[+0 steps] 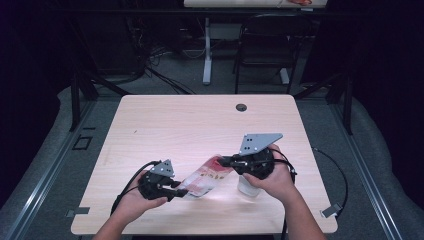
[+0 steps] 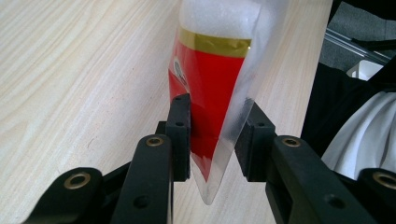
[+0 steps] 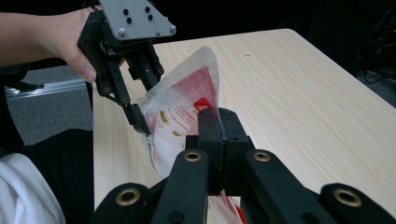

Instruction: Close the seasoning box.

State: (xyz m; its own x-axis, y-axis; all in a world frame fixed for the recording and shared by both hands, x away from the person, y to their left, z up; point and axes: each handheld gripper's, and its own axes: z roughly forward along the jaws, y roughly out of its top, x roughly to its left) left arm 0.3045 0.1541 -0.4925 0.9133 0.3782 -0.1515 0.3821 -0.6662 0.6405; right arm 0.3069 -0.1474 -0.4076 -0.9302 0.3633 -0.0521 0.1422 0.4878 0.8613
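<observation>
I count one bag (image 1: 207, 176) in play, a clear pouch with red and gold print, held up off the table (image 1: 175, 125) between my two grippers. From the high view it spans the near middle of the tabletop, slanting from the left gripper (image 1: 181, 191) up to the right gripper (image 1: 226, 161).

In the left gripper view, my left jaws sit part-way closed on a lower corner of the bag (image 2: 212, 88); one pad presses against the red print, and the other sits against the clear film on the opposite side. I read that as a grip on the corner.

In the right gripper view, the right gripper (image 3: 219, 122) has its jaws pressed together on the bag's edge, with the film pinched flat between them and the rest of the bag (image 3: 180, 109) bulging away toward the left gripper (image 3: 140, 105), which clamps its far end.

Two hands work here, one on each gripper. One whitish object (image 1: 247, 187) stands on the table just below the right hand (image 1: 275, 180); I cannot tell what it is. One dark round hole (image 1: 241, 107) sits near the table's far edge. Beyond the table stands one chair (image 1: 265, 45).
</observation>
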